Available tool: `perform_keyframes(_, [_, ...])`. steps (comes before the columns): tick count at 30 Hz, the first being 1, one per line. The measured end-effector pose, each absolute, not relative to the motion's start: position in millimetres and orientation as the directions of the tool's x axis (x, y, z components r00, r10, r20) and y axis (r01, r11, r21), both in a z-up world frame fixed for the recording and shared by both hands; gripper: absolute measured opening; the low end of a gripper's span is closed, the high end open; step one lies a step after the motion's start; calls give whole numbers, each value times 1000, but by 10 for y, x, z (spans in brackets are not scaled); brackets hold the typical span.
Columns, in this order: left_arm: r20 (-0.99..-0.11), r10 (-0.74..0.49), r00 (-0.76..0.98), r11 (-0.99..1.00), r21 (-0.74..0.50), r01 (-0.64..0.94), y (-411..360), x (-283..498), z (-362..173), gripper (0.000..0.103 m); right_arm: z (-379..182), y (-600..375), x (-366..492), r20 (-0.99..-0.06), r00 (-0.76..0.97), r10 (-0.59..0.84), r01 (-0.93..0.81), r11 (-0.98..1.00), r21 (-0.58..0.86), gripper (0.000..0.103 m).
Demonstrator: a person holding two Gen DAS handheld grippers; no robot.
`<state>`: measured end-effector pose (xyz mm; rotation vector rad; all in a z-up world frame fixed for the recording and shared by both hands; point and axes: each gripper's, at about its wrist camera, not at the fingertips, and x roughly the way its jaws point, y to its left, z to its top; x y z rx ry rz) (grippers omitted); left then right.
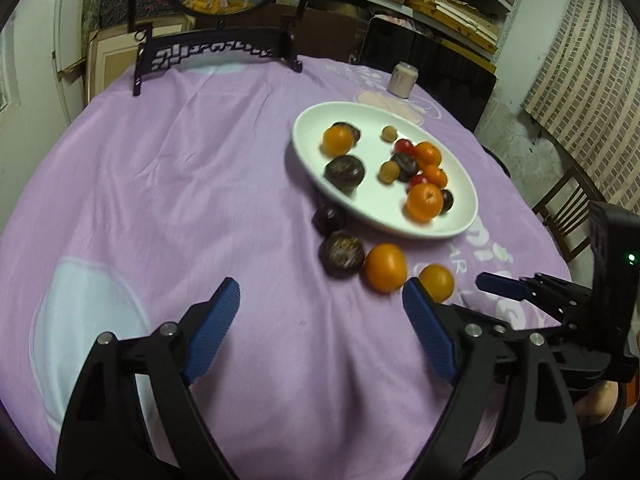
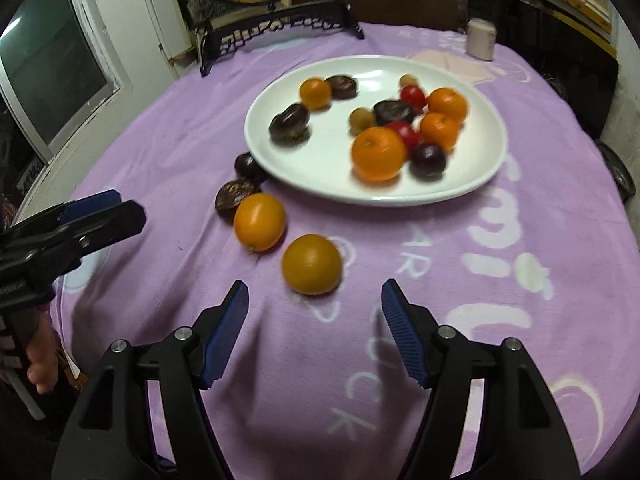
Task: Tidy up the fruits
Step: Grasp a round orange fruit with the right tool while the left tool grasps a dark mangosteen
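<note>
A white oval plate on the purple cloth holds several oranges, dark passion fruits, red tomatoes and small tan fruits. Beside its near rim on the cloth lie two oranges and two dark fruits. In the right wrist view they are the oranges and the dark fruits. My left gripper is open and empty, short of the loose fruit. My right gripper is open and empty, just behind the nearest orange.
A round table with a purple printed cloth. A black carved stand with a painted round screen stands at the far edge. A pale cup sits behind the plate. Shelves and a wooden chair lie beyond the table.
</note>
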<state>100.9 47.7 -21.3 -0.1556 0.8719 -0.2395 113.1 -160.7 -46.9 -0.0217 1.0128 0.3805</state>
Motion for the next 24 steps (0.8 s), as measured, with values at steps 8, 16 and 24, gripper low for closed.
perform_keyframes(8, [-757,-213,617,977,-179,118,569,985,-287,86,-649,-1465,1301,-839,470,272,-326,938,122,38])
perform_keyframes(16, [-802,-178,570,978,-80,192,177,1309,-486,86,-642,-1740,1217,-828,463,315,-295,936,190,38])
perform_keyframes(24, [-836,-130,533,972,-1,235,-76,1614,-678,76,-561,-2029,1109,-805,490,333,-258,938,231,38])
